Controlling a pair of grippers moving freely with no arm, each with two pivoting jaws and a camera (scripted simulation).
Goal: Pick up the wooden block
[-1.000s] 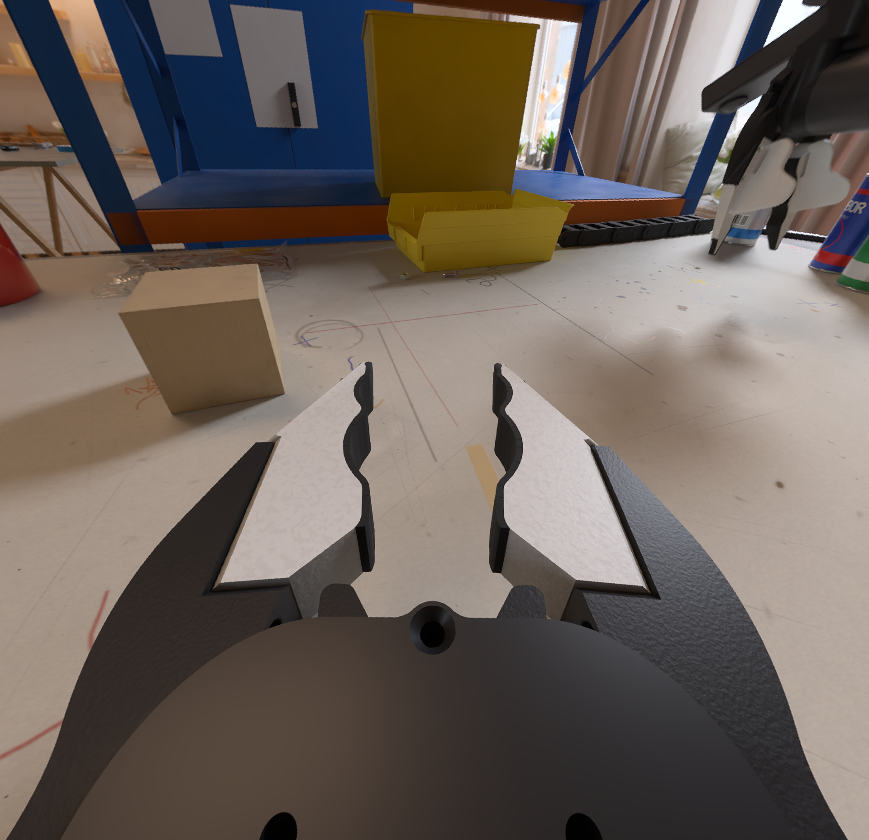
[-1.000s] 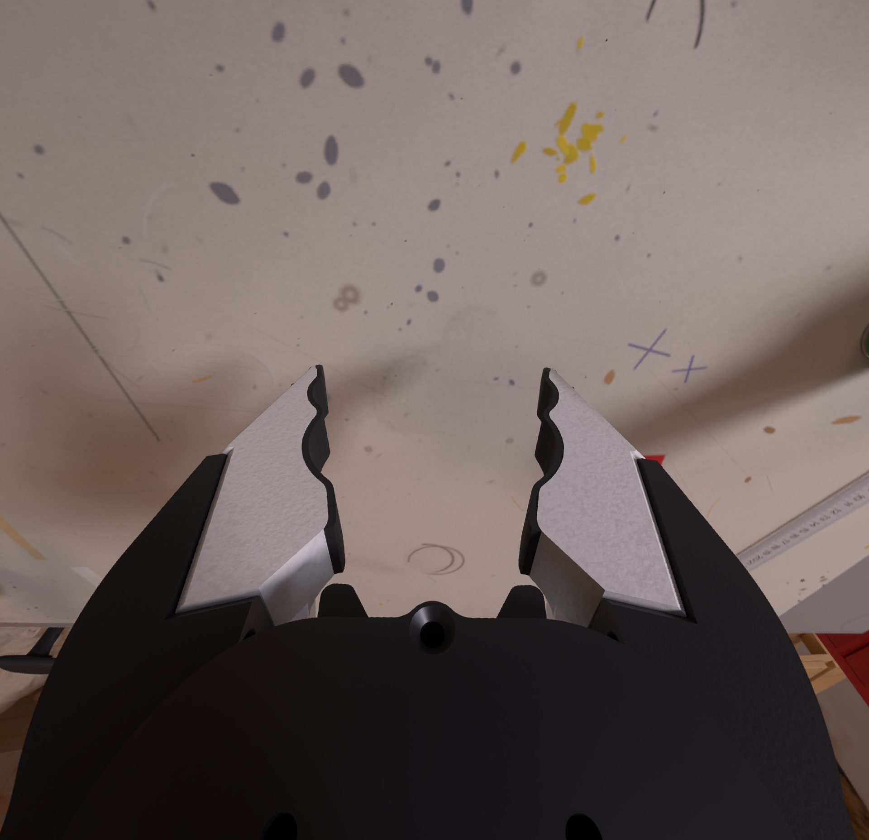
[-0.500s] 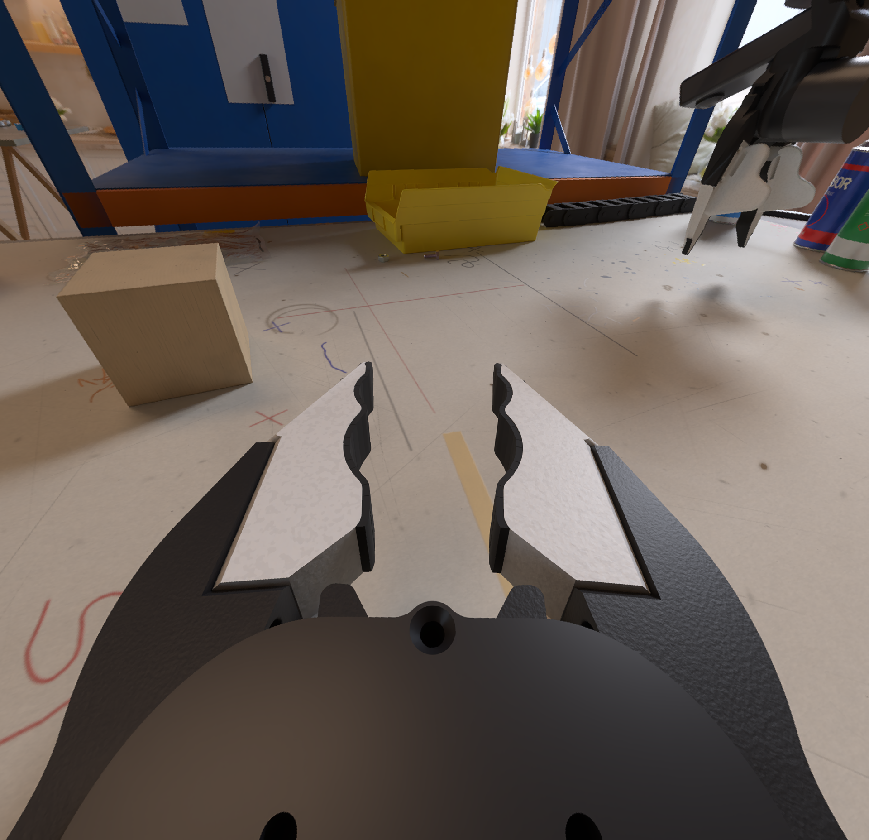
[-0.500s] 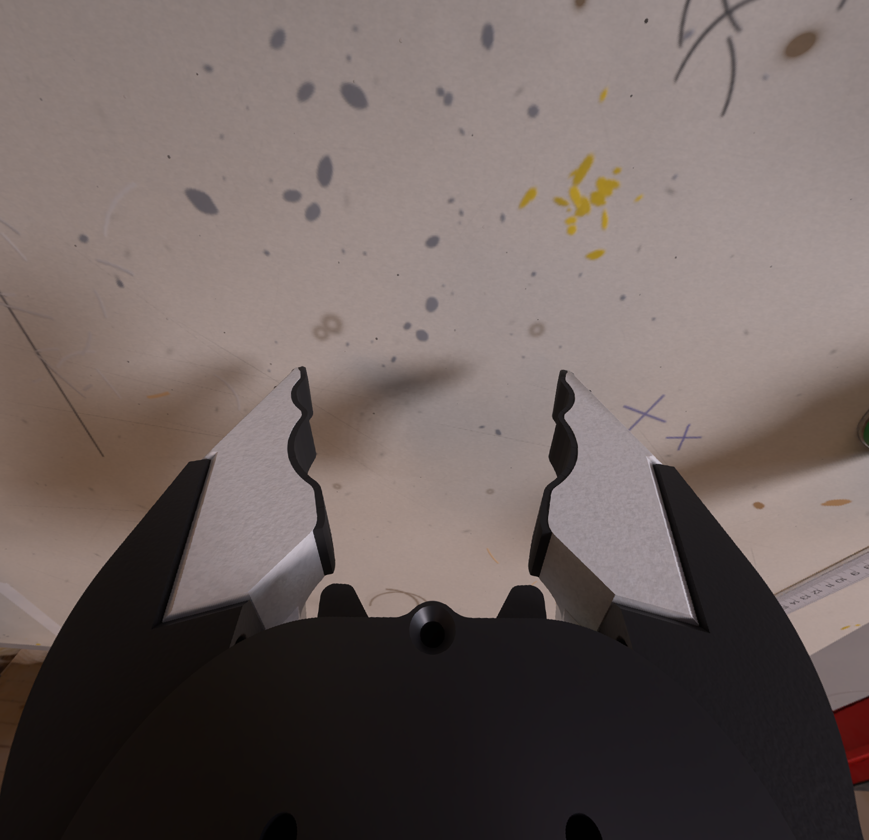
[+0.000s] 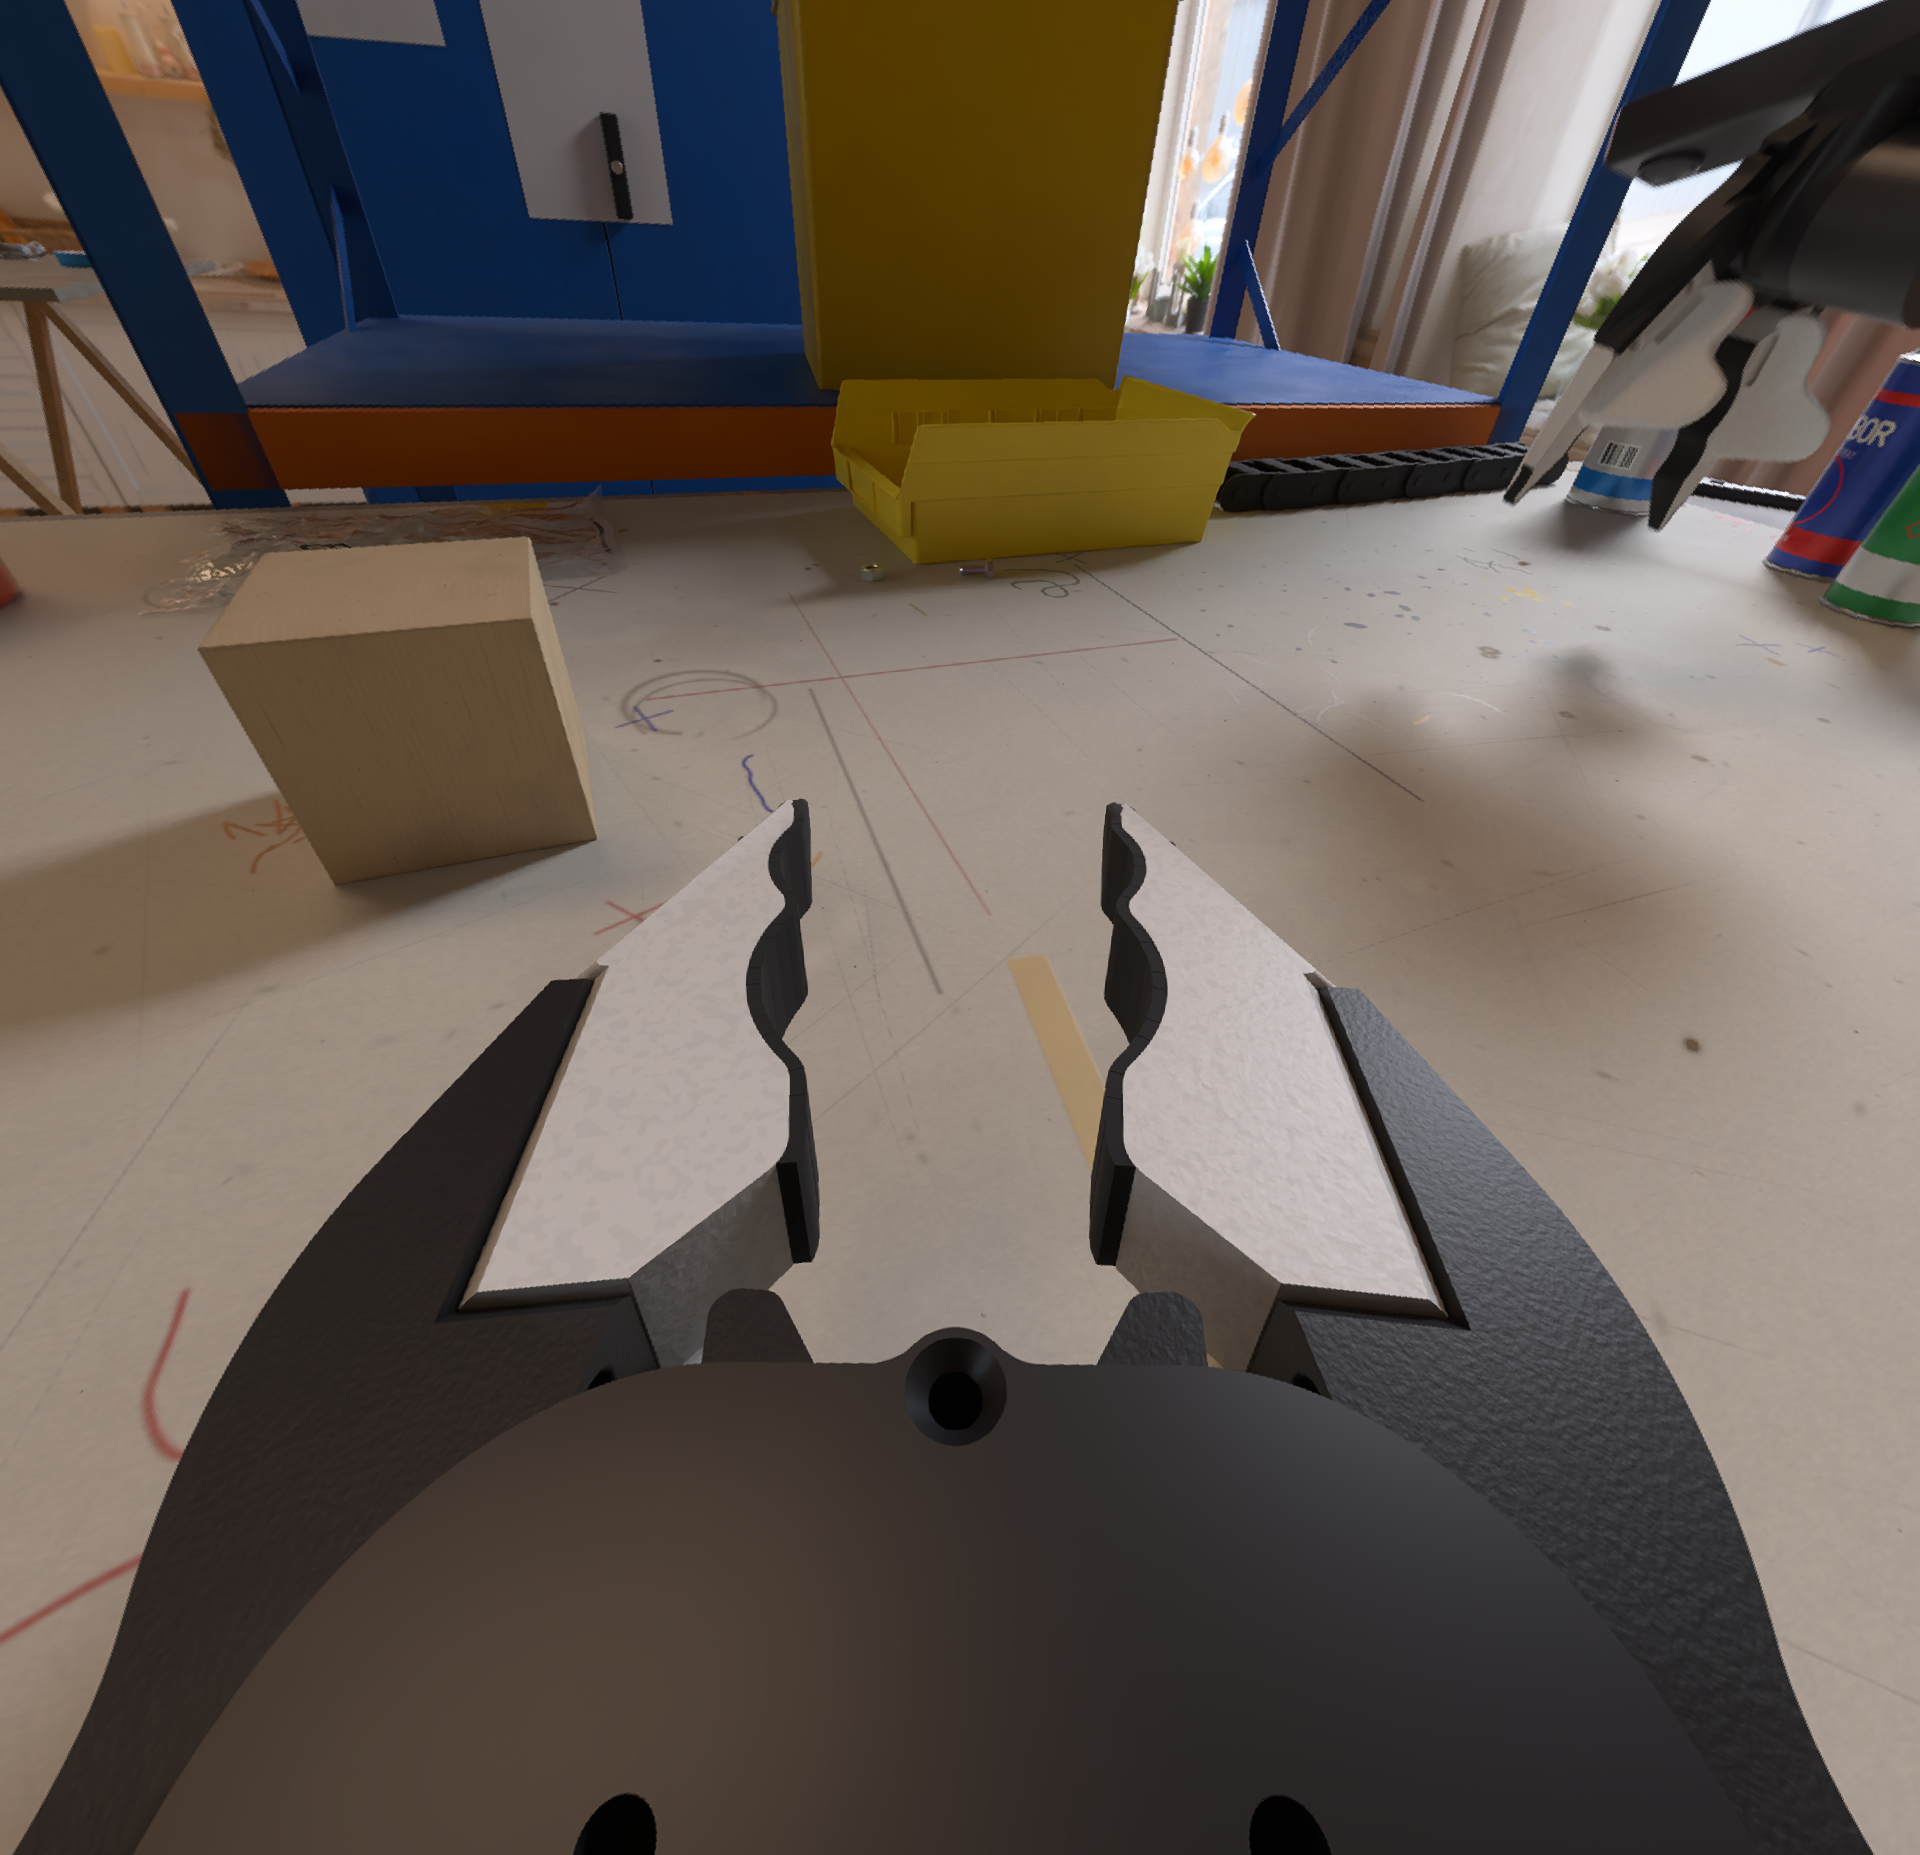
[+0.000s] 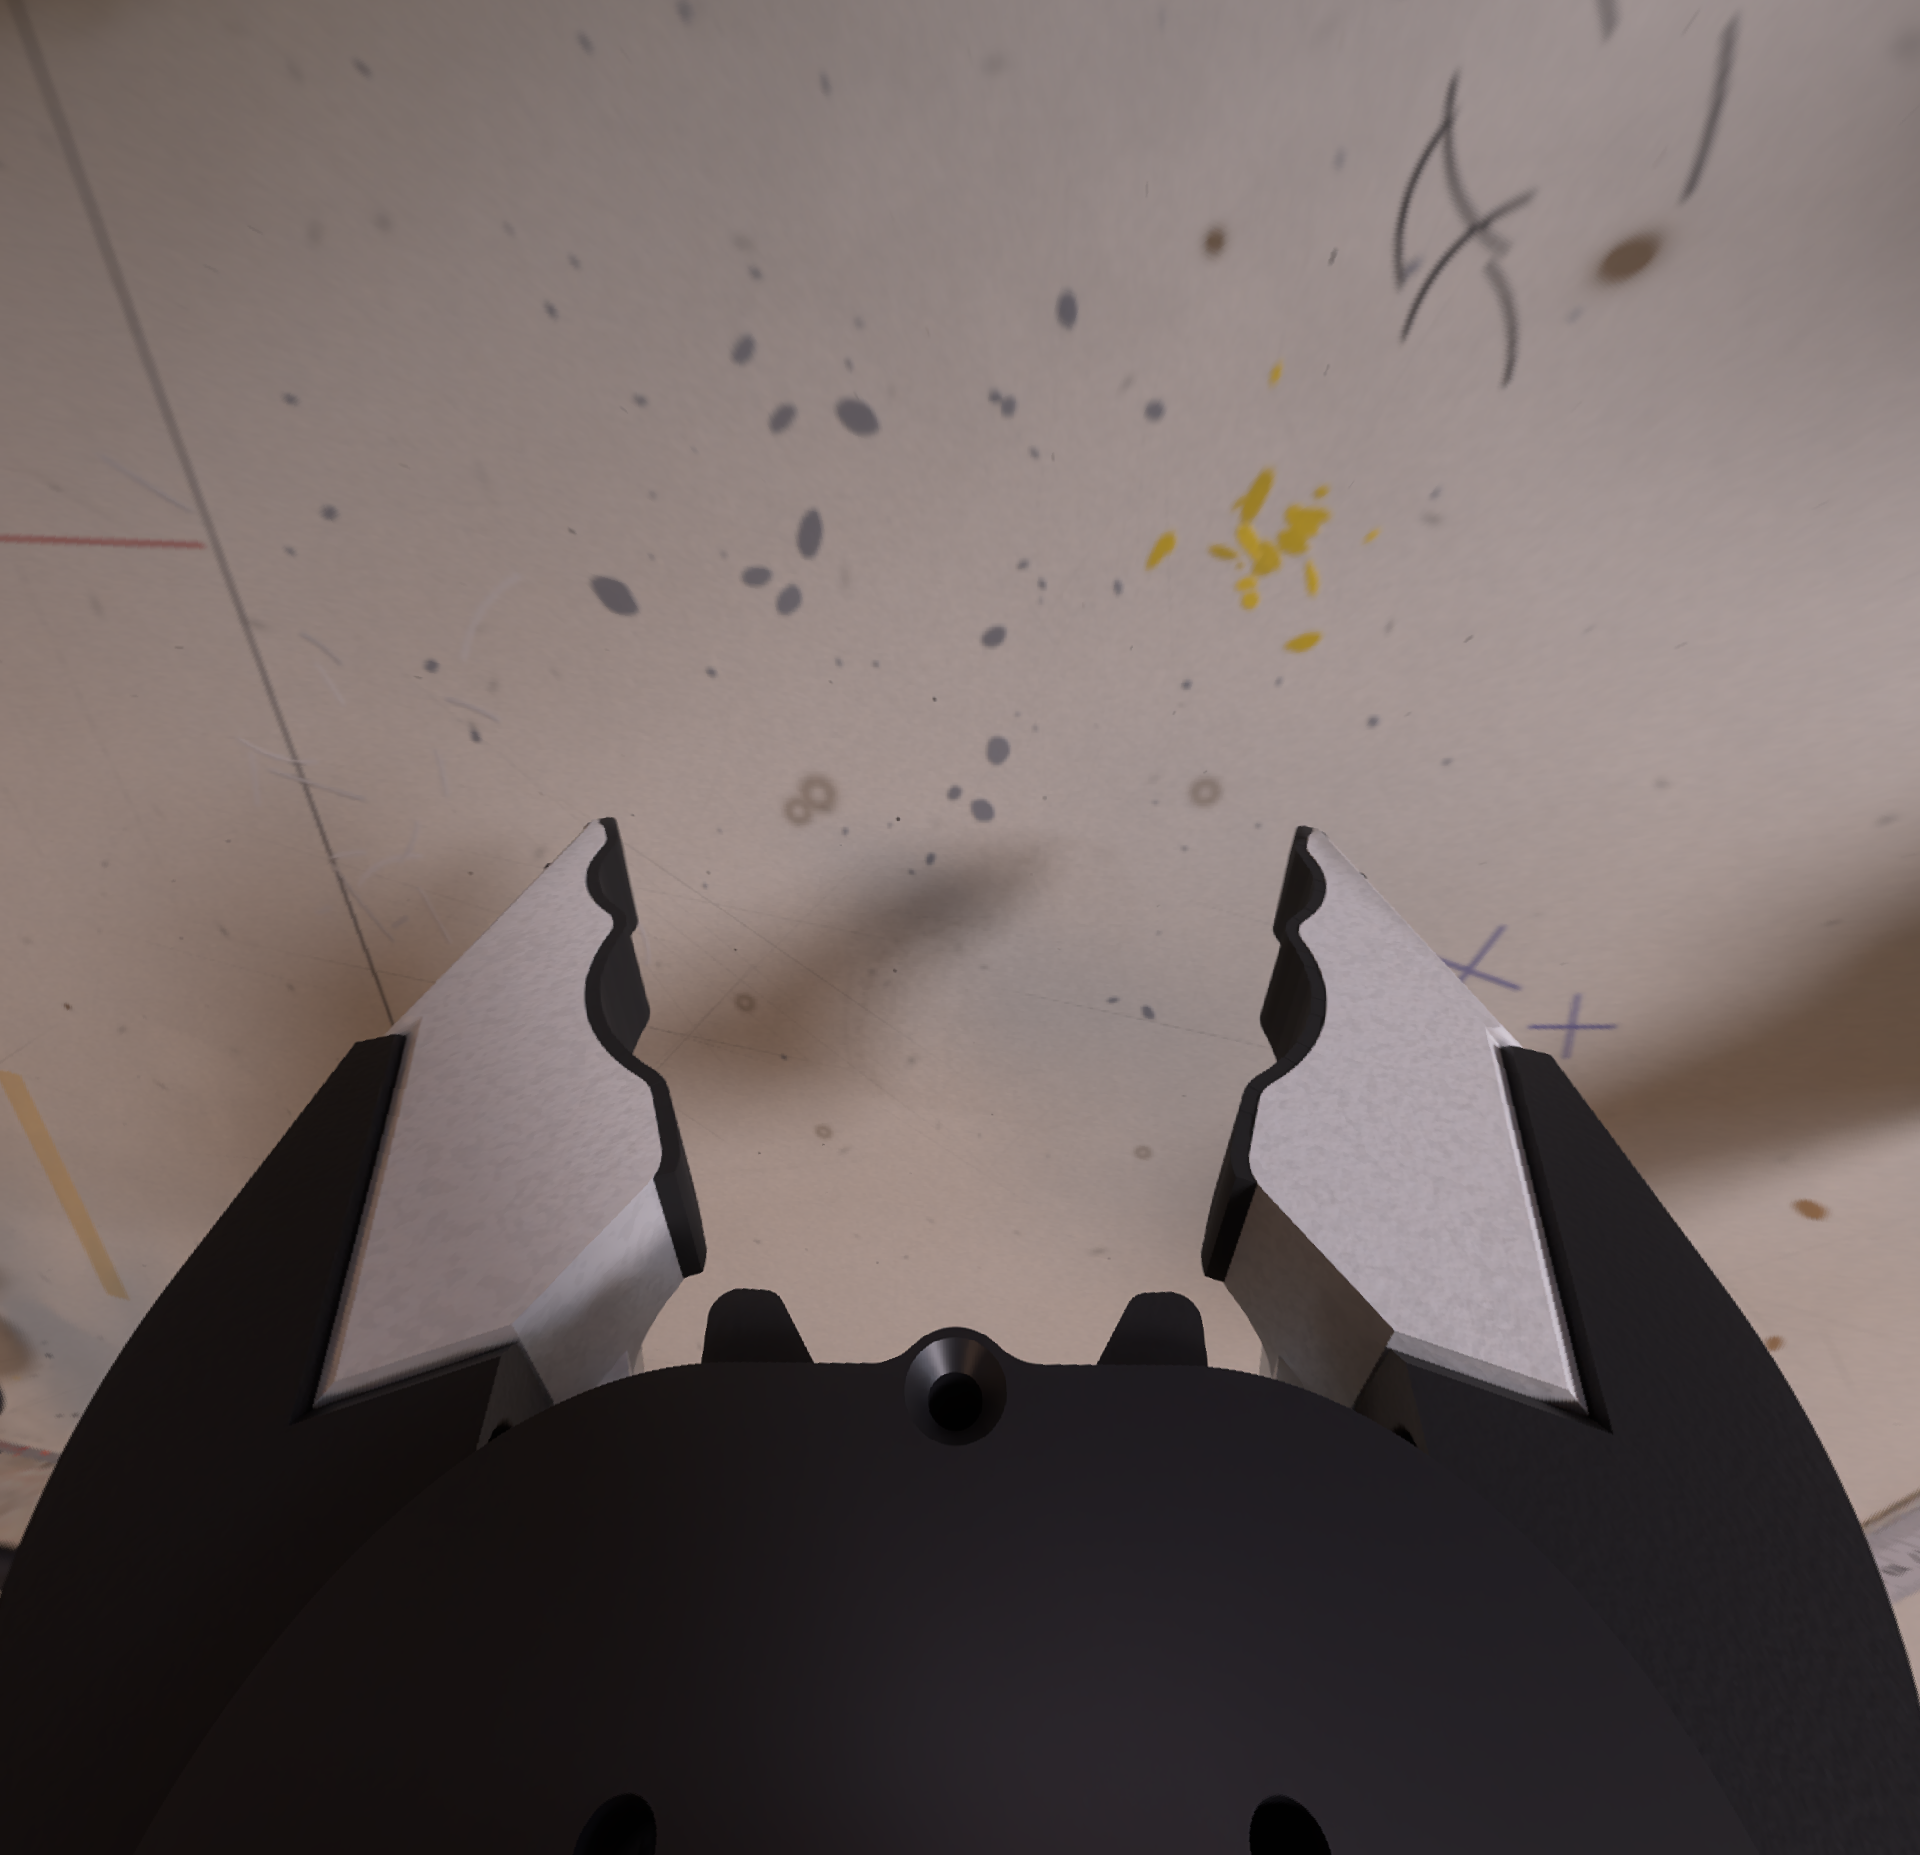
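The wooden block (image 5: 400,704), a plain tan cube, stands on the pale table ahead and to the left in the left wrist view. My left gripper (image 5: 954,818) is open and empty, low over the table, with the block to the left of its left fingertip and apart from it. My right gripper (image 6: 951,829) is wide open and empty, pointing down at the speckled table surface. The block does not show in the right wrist view. The right gripper also shows in the left wrist view (image 5: 1590,480) at the upper right, hanging above the table.
A small yellow bin (image 5: 1039,470) lies at the table's far edge with a tall yellow bin (image 5: 977,164) behind it on a blue and orange rack (image 5: 520,434). Cans (image 5: 1860,496) stand at the far right. A black cable chain (image 5: 1371,475) runs along the back.
The right gripper has opened wider and shifted over the table. In the left wrist view the block first slid left, then came back right and looks nearer.
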